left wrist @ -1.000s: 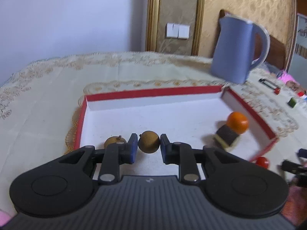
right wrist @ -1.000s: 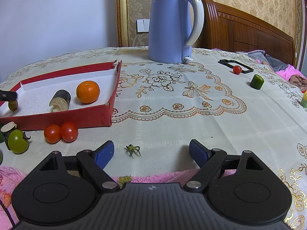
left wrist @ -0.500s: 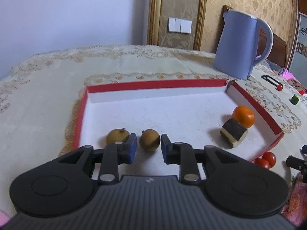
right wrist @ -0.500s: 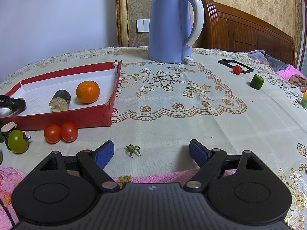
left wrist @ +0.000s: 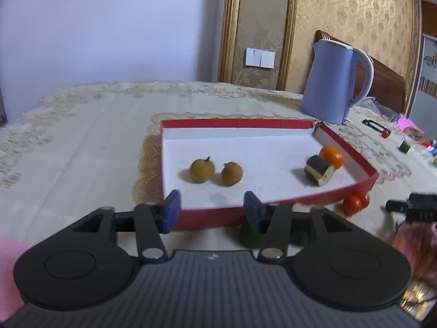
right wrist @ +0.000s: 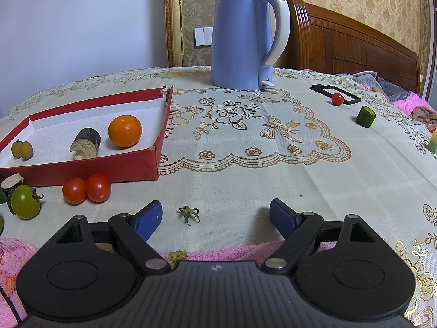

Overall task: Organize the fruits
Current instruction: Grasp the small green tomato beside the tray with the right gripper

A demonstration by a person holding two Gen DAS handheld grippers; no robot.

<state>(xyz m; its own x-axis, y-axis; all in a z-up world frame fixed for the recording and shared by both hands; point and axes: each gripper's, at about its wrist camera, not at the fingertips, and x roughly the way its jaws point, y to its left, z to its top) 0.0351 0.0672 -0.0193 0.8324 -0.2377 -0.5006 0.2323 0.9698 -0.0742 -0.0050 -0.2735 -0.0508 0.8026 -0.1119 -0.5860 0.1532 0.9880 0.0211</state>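
Tray [left wrist: 273,213] longan [left wrist: 231,173] beyond opening fingers [left wrist: 172,210].

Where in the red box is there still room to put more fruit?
The red cardboard tray is bare across its middle and back, between the two small brown fruits and the orange tangerine. The tangerine's corner is crowded by the dark cut chunk.

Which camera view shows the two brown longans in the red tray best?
The left wrist view: both longans lie fully visible, side by side. The right wrist view shows them only at the frame's left edge, overlapping.
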